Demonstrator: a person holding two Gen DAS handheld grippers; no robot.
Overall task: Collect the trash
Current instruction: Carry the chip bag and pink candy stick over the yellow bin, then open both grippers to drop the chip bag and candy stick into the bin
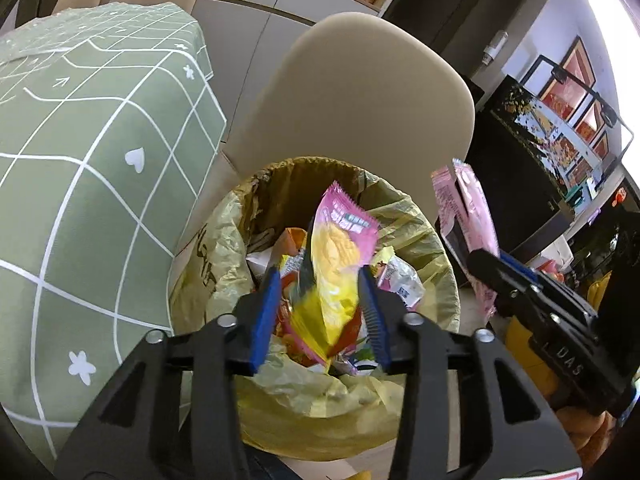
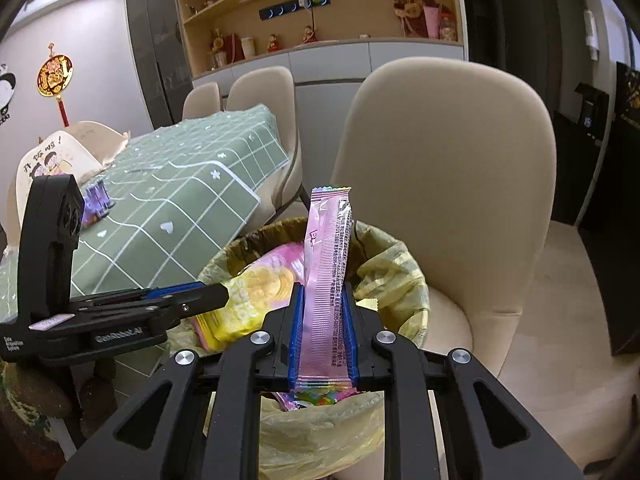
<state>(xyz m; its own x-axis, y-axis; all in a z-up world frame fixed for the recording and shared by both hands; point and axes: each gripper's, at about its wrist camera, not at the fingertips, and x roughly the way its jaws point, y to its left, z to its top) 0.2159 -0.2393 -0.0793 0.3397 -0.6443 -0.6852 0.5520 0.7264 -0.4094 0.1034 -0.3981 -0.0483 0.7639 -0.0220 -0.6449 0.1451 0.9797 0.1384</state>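
A trash bin lined with a yellow bag (image 1: pixel 416 236) (image 2: pixel 384 268) holds several wrappers. My left gripper (image 1: pixel 320 276) is open above the bin. A pink and yellow snack wrapper (image 1: pixel 336 256) hangs loose between its blue pads and looks blurred; it also shows in the right wrist view (image 2: pixel 256 288). My right gripper (image 2: pixel 323 292) is shut on a long pink wrapper (image 2: pixel 326 280) that stands upright over the bin's near rim. The right gripper with its pink wrapper (image 1: pixel 468 208) shows at the right of the left wrist view.
A beige chair (image 1: pixel 360 112) (image 2: pixel 444 184) stands right behind the bin. A table with a green checked cloth (image 1: pixel 80 160) (image 2: pixel 180 200) is to the left and bears a purple item (image 2: pixel 96 200). More chairs and a shelf cabinet (image 2: pixel 320 12) stand behind.
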